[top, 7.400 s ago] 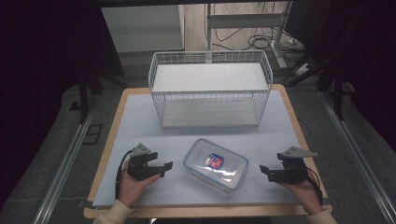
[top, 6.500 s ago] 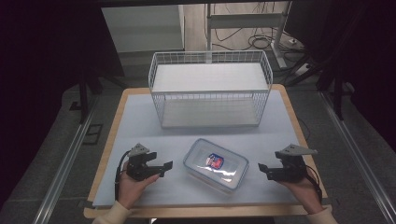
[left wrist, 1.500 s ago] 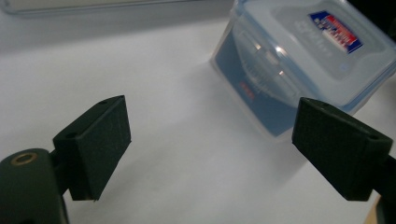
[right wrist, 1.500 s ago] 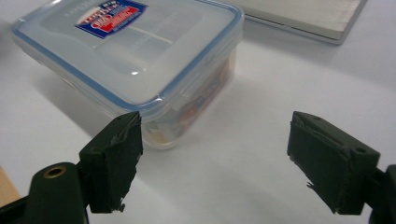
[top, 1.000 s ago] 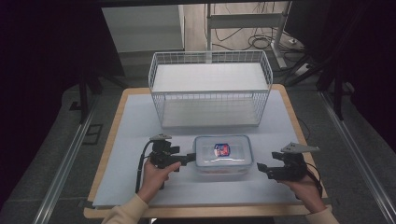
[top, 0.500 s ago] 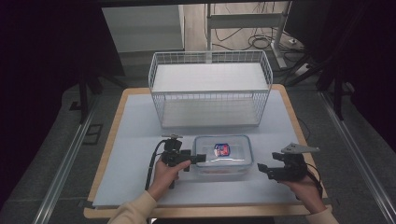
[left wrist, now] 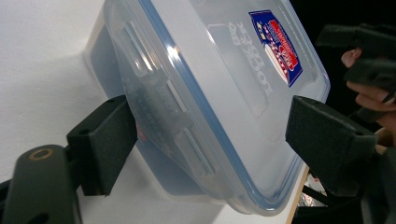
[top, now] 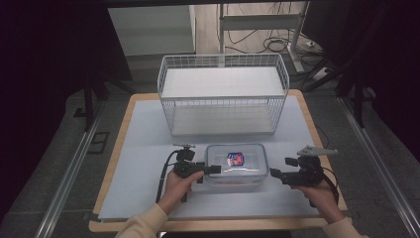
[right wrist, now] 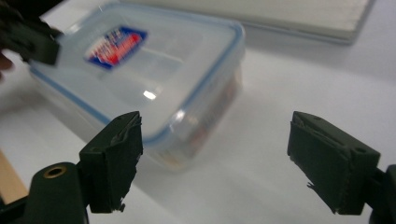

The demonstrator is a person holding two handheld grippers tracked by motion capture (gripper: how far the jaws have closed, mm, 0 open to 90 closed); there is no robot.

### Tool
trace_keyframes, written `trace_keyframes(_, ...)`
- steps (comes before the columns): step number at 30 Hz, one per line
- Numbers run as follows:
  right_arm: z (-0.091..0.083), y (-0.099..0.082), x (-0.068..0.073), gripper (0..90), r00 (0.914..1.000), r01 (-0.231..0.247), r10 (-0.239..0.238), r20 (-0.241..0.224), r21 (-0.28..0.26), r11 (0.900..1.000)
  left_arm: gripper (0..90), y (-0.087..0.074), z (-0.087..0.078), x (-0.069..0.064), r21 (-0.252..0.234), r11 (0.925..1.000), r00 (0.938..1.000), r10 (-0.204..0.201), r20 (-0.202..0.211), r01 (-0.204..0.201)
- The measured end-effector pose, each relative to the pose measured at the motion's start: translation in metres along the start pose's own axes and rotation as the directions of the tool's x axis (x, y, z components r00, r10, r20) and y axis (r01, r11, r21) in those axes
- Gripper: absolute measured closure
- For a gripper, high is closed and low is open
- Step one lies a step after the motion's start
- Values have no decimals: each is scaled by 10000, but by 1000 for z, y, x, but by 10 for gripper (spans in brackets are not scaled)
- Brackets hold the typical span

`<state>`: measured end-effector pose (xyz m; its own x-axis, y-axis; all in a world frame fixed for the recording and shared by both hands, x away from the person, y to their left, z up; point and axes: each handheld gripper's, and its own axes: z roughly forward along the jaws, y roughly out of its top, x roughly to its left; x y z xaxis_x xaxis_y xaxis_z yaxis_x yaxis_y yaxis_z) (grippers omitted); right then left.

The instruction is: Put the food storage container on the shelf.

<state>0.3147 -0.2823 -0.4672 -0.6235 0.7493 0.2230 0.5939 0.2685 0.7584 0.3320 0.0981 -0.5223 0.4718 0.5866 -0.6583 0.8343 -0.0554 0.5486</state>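
The box (top: 236, 165), a clear lidded container with a blue seal and a red-and-blue label, sat flat on the tabletop (top: 143, 148) just in front of the wire basket (top: 223, 94). Its lid was on, and the side flap facing the left gripper looked latched down. Judged from this, the work was at its start: the box was being taken hold of, not yet lifted, and the basket held nothing of it.

The left gripper (top: 214, 169) had come up against the box's left end, and its jaws had just been closing. In the left gripper view they straddled that end. One jaw sat against the flap below the lid's rim; the other stood over the lid, with a gap showing. So the jaws were part-spread around the box's edge and not yet pinching it.

The right gripper (top: 271, 173) hovered just off the box's right end, apart from it. Its jaws were spread wide and empty, with the box's near corner reaching in beside one jaw in the right gripper view.

Left to do, by this reading: close the grip, bring in the right gripper, then lift or unlatch.
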Motion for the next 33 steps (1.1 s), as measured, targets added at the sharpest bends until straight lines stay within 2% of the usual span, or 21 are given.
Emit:
trace_keyframes(4, 11, 17, 0, 170, 9990, -141, 160, -419, 440, 9989, 190, 0, -1, -1, -12, 10000, 10000, 69, -49, -69)
trace_keyframes(7, 28, 26, -4, 171, 9932, -757, 830, -819, 883, 9932, 196, -1, -1, 0, -43, 10000, 10000, 42, -12, -42)
trace_keyframes(11, 44, 26, -7, 159, 9899, -981, 1105, -893, 1326, 9863, 204, -1, -2, 1, -56, 10000, 10000, 30, 72, -29)
trace_keyframes(14, 50, 24, -10, 158, 9793, -1317, 1525, -1330, 1536, 9793, 206, -1, -2, 1, -70, 10000, 10000, 36, 90, -35)
trace_keyframes(17, 55, 21, -12, 157, 9729, -1494, 1761, -1496, 1744, 9733, 207, -1, -2, 1, -70, 10000, 10000, 26, 81, -25)
trace_keyframes(19, 58, 18, -15, 188, 9539, -2012, 2342, -1877, 1792, 9630, 208, -1, -2, 1, -68, 10000, 10000, 26, 85, -25)
trace_keyframes(22, 61, 17, -17, 209, 9366, -2289, 2706, -2226, 1963, 9535, 209, -1, -2, 1, -55, 10000, 10000, 32, 79, -31)
trace_keyframes(24, 62, 16, -18, 209, 9292, -2405, 2865, -2334, 2066, 9484, 209, -1, -2, 1, -49, 10000, 10000, 42, 81, -42)
trace_keyframes(27, 61, 16, -18, 230, 9276, -2472, 2929, -2321, 2066, 9467, 209, -1, -2, 1, -66, 10000, 10000, 55, 70, -55)
trace_keyframes(28, 61, 16, -19, 240, 9245, -2549, 3005, -2347, 2059, 9448, 209, -1, -2, 1, -72, 10000, 10000, 53, 68, -53)
trace_keyframes(33, 59, 13, -26, 304, 8988, -3064, 3516, -2619, 1984, 9310, 210, -2, -2, 0, -113, 9998, 9999, 149, 31, -149)
